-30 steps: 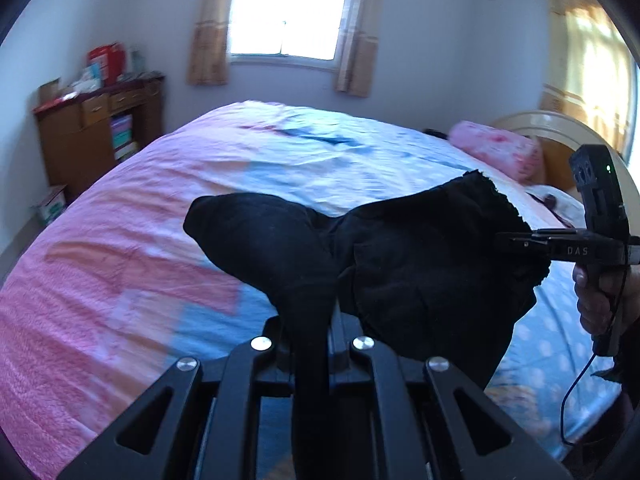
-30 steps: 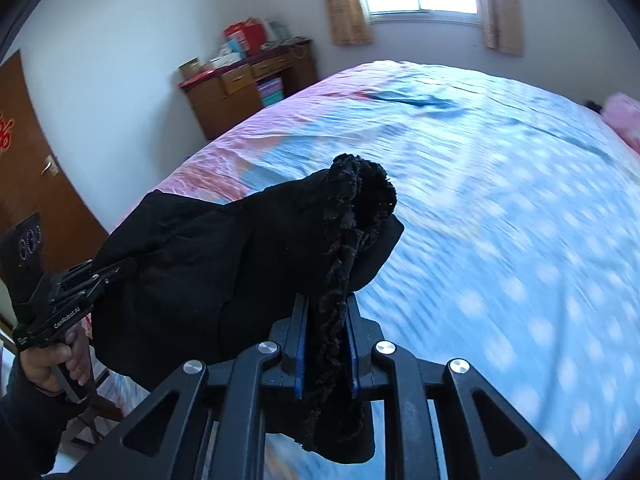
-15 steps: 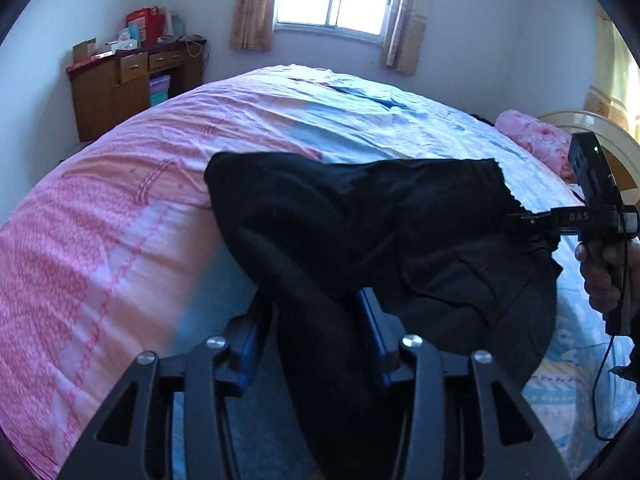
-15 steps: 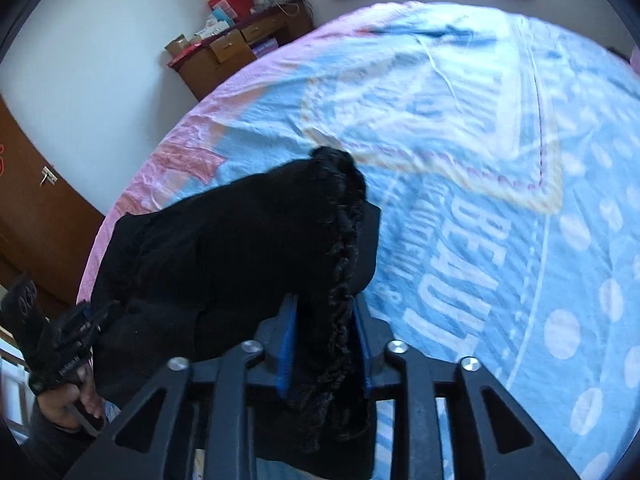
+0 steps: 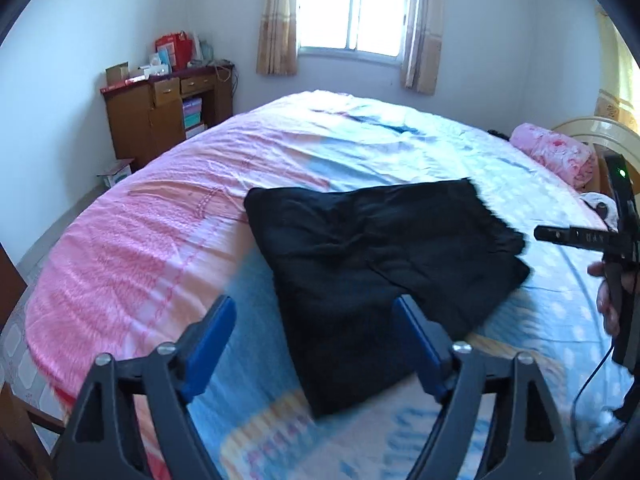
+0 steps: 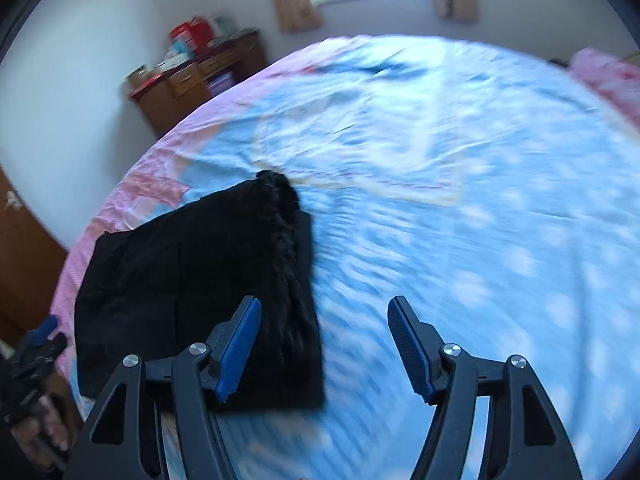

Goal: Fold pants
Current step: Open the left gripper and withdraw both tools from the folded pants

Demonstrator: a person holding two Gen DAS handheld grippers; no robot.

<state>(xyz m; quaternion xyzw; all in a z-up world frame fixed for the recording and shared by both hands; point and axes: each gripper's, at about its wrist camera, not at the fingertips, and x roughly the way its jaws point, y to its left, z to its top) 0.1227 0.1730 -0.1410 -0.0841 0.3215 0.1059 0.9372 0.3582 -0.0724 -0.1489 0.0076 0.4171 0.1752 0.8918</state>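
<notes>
The bed (image 5: 168,240) serves as the work surface; its pink and blue cover gives a broad, level area on which cloth lies flat without support.

The pants (image 5: 372,264) lie on the bed, near the edge closest to the person, as a black, roughly rectangular packet. Layers are stacked one on another, which suggests the folding is at or near its last step. In the left wrist view the packet runs from 12 o'clock to 5 o'clock of the left tongs; in the right wrist view the pants (image 6: 200,292) sit at 10 o'clock of the right tongs, with a fuzzy hem along their right edge.

The left tongs (image 5: 312,340) are released: the jaws have just been opening and stand wide, with the near edge of the pants between them but not pressed.

The right tongs (image 6: 324,344) are likewise released: the jaws have just been opening, only the left pad overlaps the cloth, and bare cover shows in the gap.
</notes>
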